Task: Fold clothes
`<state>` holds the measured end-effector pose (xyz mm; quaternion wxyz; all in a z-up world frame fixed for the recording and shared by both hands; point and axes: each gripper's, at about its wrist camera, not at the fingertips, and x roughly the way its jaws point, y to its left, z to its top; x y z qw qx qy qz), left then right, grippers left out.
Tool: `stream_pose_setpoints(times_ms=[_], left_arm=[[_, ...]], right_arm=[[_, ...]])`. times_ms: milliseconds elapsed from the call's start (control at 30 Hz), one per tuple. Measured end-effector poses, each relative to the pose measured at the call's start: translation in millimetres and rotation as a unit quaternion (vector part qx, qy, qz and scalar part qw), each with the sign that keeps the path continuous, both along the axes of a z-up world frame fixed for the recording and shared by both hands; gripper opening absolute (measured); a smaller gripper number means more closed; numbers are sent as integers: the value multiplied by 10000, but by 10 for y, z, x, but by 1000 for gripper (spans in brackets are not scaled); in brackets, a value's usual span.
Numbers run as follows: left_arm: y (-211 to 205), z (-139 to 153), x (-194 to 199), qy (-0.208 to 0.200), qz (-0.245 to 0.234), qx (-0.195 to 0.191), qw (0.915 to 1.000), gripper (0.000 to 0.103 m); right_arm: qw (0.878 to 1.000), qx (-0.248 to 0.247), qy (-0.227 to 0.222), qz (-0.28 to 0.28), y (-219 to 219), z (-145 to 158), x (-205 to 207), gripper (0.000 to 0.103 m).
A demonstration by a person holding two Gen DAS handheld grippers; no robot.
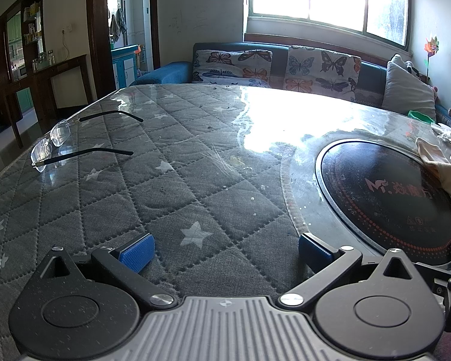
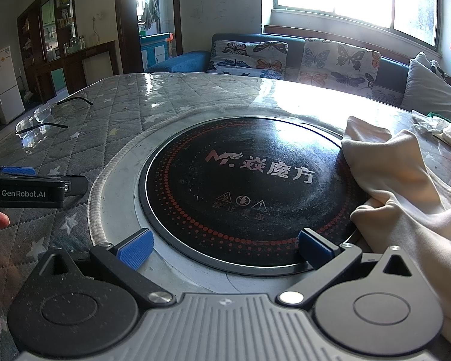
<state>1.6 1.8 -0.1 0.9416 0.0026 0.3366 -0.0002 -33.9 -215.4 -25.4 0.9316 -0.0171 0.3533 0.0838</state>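
Observation:
A cream-coloured garment [image 2: 406,186] lies crumpled on the right side of the table, partly over the black round cooktop [image 2: 243,192]. In the left wrist view only its edge [image 1: 445,165] shows at the far right. My right gripper [image 2: 225,248] is open and empty, low over the cooktop's near rim, with the garment just to its right. My left gripper [image 1: 225,251] is open and empty over the grey quilted table cover [image 1: 135,186], left of the cooktop [image 1: 385,198]. The left gripper also shows from the side in the right wrist view [image 2: 30,180].
A pair of rimless glasses [image 1: 54,141] lies open on the table at the far left, also in the right wrist view [image 2: 36,123]. White wrappers [image 2: 448,132] lie at the far right. A blue sofa with butterfly cushions [image 1: 273,66] stands behind the table.

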Motion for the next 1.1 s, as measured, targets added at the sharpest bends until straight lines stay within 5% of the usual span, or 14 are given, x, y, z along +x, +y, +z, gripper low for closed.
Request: stream_pose_setpoints(times_ms=[800, 1100], left_arm=[[-490, 295, -316, 234, -865, -233, 9957, 103], [-904, 368, -361, 255, -1369, 24, 9903, 103]], right_arm=[[9992, 142, -99, -374, -420, 258, -618, 103], [9982, 32, -157, -580, -689, 384, -805, 103]])
